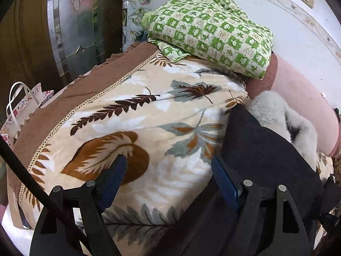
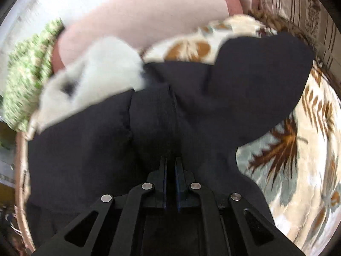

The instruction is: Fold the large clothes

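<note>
From the left wrist, our left gripper (image 1: 168, 168) gapes empty over the leaf-print blanket (image 1: 136, 115), the black coat (image 1: 262, 149) beside it; from the right wrist, our right gripper (image 2: 171, 166) pinches the coat's soft, bulky cloth, best taken at its edges

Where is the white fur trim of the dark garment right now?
In the left wrist view the white fur trim lies at right, between the dark garment and the pink bolster, on the leaf-print blanket.

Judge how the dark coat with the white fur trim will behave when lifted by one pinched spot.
The dark coat will probably sag: it already drapes in soft folds around the shut right tool. Its bulk suggests some weight. The white fur trim may flop loose.
</note>
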`<state>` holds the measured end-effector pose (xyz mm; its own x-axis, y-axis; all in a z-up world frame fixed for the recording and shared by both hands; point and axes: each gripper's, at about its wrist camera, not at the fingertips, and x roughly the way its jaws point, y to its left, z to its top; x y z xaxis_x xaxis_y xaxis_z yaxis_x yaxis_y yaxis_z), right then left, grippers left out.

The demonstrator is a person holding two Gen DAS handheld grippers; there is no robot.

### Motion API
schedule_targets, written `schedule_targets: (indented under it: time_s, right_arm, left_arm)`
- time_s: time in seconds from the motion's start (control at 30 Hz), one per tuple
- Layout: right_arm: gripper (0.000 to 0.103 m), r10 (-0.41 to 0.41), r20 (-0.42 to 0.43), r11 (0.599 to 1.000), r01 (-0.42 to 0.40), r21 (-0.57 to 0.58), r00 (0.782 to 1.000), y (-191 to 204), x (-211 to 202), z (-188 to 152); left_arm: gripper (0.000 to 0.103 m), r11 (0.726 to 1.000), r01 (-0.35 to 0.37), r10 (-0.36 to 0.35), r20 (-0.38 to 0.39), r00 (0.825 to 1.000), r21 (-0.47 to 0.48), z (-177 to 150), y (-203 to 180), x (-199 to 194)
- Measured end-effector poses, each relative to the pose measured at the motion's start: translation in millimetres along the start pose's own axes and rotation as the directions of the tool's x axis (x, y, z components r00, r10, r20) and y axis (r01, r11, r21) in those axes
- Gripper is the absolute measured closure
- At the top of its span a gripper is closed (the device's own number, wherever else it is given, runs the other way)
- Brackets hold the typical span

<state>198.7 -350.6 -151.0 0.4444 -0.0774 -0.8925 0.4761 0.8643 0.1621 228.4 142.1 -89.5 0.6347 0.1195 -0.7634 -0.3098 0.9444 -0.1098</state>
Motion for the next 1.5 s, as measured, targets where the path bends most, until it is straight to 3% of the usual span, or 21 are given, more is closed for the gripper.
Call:
schedule_targets:
  time_s: [0.1,0.13,0.17,0.3,0.37,0.47,0.57,0.67,0.73,0.9,1.1,1.13,1.17,1.2,1.33,1.4,1.5]
  right_arm:
    - [0.083,-0.140,0.140,0.989,0.146,-0.035,0.980,17.3,-25.5,-5.0]
    - [0.073,-0.154,0.179,0.986,0.164,-0.043,0.972,22.8,-34.7,-6.3]
    - [0.060,-0.157,0.234,0.983,0.174,-0.055,0.960,30.1,-47.3,-8.6]
    - [0.037,-0.120,0.425,0.958,0.217,-0.188,0.897,77.0,-79.4,-19.5]
    - [0.033,-0.082,0.408,0.936,0.211,-0.282,0.909,101.4,-73.4,-24.0]
    - [0.034,0.026,0.275,0.909,0.091,-0.406,0.961,139.2,-51.8,-36.2]
    - [0.052,0.058,0.174,0.894,0.026,-0.447,0.983,163.4,-18.9,-45.1]
    - [0.053,0.012,0.106,0.905,0.034,-0.425,0.994,172.4,23.3,-50.8]
    - [0.052,0.013,0.108,0.924,0.029,-0.382,0.994,168.5,39.7,-50.2]
    - [0.048,0.032,0.106,0.936,0.007,-0.351,0.994,163.0,31.2,-42.8]
    - [0.048,0.005,0.116,0.965,0.026,-0.262,0.993,108.0,22.0,-18.1]
    - [0.052,0.007,0.115,0.973,0.020,-0.232,0.993,91.4,23.1,-12.5]
    - [0.060,0.070,0.090,0.980,-0.051,-0.192,0.993,69.5,23.7,-6.4]
    - [0.062,0.097,0.079,0.984,-0.083,-0.159,0.992,54.4,21.7,-3.8]
    - [0.050,-0.088,0.131,0.995,0.092,-0.028,0.988,-21.4,14.2,9.8]
    - [0.050,-0.135,0.132,0.990,0.128,0.065,0.982,-66.0,11.0,12.6]
    - [0.050,-0.148,0.131,0.963,0.113,0.243,0.980,-140.5,3.3,16.1]
  left_arm:
    - [0.023,0.999,-0.044,0.044,0.041,0.998,0.013,1.0,1.6,-7.0]
    - [0.023,0.998,-0.060,0.059,0.057,0.997,0.013,2.2,2.5,-9.4]
    - [0.023,0.997,-0.073,0.072,0.073,0.995,0.012,3.4,3.2,-11.9]
    - [0.023,0.999,-0.052,0.052,0.106,0.993,-0.002,5.7,5.8,-20.6]
    - [0.023,0.999,-0.043,0.043,0.110,0.993,-0.003,4.8,5.5,-22.6]
    - [0.023,0.999,-0.033,0.031,0.092,0.995,0.015,4.0,4.4,-20.7]
    - [0.023,0.999,-0.031,0.030,0.069,0.997,0.017,3.1,3.7,-16.3]
    - [0.023,0.999,-0.034,0.034,0.065,0.997,0.010,1.8,4.4,-14.6]
    - [0.023,0.999,-0.027,0.026,0.063,0.998,0.019,1.6,4.5,-14.7]
    - [0.023,0.999,-0.011,0.009,0.063,0.998,0.037,-2.6,-2.4,-16.1]
    - [0.023,0.997,0.008,-0.011,0.039,0.999,0.077,-12.5,-17.7,-12.4]
    - [0.023,0.996,0.012,-0.015,0.035,0.999,0.085,-14.2,-20.2,-11.4]
    - [0.023,0.996,0.013,-0.017,0.035,0.999,0.089,-15.6,-22.4,-11.1]
    - [0.023,0.995,0.012,-0.015,0.032,0.999,0.096,-16.9,-25.0,-10.2]
    - [0.023,0.994,0.010,-0.013,0.027,1.000,0.112,-21.5,-33.2,-7.5]
    - [0.023,0.992,0.012,-0.014,0.018,1.000,0.124,-24.1,-37.9,-5.1]
    - [0.023,0.990,0.016,-0.016,0.001,1.000,0.143,-28.3,-45.0,-0.3]
